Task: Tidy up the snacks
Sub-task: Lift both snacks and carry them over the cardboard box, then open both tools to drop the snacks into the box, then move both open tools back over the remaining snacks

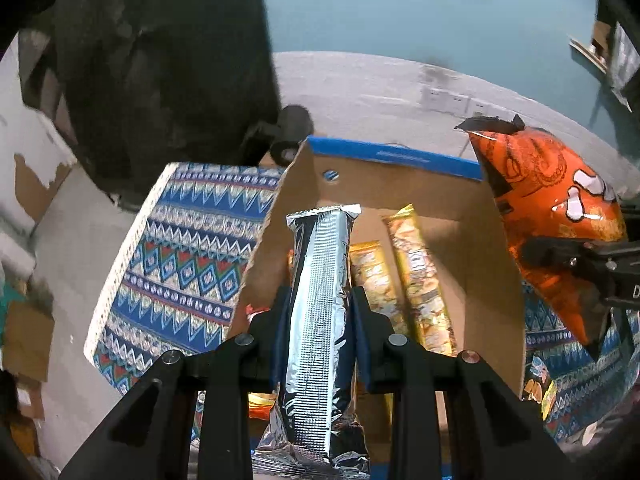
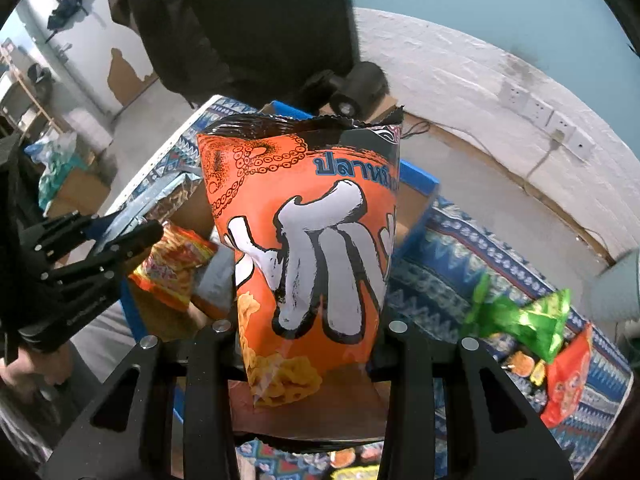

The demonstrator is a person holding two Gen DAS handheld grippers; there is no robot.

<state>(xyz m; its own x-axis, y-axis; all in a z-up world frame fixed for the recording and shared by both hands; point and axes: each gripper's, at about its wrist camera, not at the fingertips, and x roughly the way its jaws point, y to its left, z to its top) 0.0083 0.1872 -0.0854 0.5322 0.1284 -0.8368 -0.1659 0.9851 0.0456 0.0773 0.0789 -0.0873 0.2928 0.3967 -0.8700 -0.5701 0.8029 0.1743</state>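
Note:
My left gripper (image 1: 319,304) is shut on a long silver foil snack pack (image 1: 320,300), held above the open cardboard box (image 1: 424,188). Two gold snack bars (image 1: 420,276) lie side by side on the box floor. My right gripper (image 2: 310,334) is shut on a big orange snack bag (image 2: 308,240) with white lettering, held upright over the box. The same orange bag (image 1: 548,208) shows at the right of the left wrist view, by the box's right wall. In the right wrist view the left gripper (image 2: 132,236) sits at the left with the silver pack (image 2: 140,204).
The box stands on a blue patterned cloth (image 1: 184,256). A small orange packet (image 2: 176,268) lies in the box. A green packet (image 2: 528,320) and a red packet (image 2: 568,380) lie on the cloth at right. A black clamp device (image 2: 356,88) sits beyond the box. White wall with sockets (image 2: 532,108) behind.

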